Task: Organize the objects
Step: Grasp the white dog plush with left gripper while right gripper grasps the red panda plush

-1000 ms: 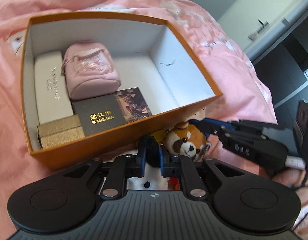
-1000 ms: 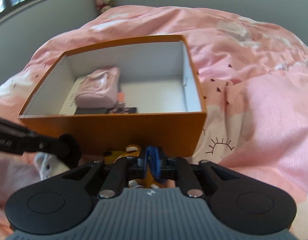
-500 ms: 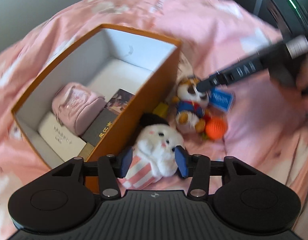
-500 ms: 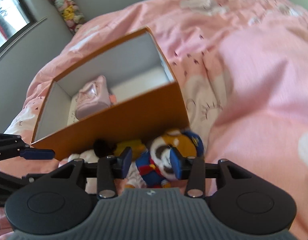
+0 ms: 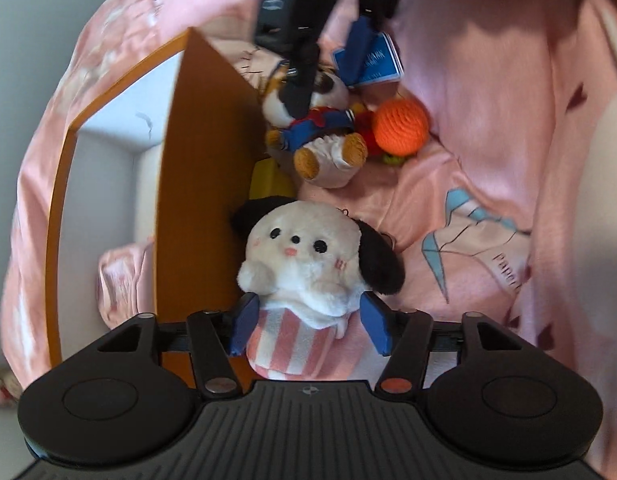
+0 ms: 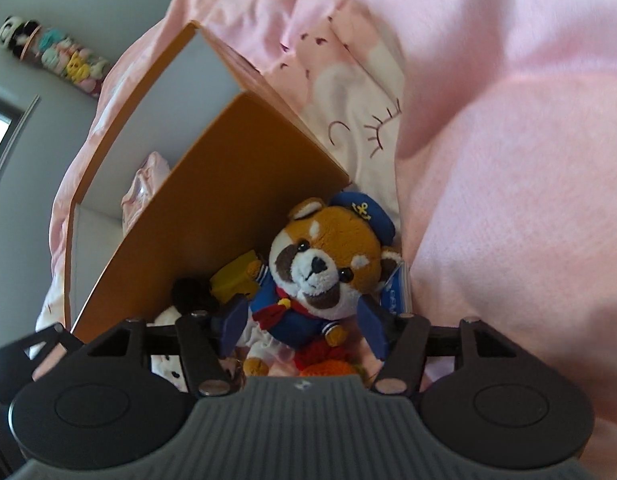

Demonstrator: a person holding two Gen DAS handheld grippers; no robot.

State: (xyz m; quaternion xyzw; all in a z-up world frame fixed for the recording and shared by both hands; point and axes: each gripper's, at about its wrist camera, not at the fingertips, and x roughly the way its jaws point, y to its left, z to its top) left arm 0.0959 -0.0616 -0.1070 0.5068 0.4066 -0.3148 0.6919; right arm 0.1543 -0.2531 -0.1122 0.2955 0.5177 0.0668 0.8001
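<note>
A white plush dog with black ears and a pink striped body lies on the pink bedding beside the orange box. My left gripper is open, its blue pads either side of the dog's body. A red panda plush in a blue sailor suit lies against the box wall. My right gripper is open around the panda's body. In the left wrist view the right gripper reaches down over the panda.
An orange yarn ball, a blue tag and a yellow item lie near the panda. A pink pouch sits inside the box. Pink bedding spreads to the right. Plush toys hang on the far wall.
Both grippers have moved closer and lower over the toys. The left pads now flank the dog's striped body; the right pads now flank the panda's body. Both opened since a second ago.
</note>
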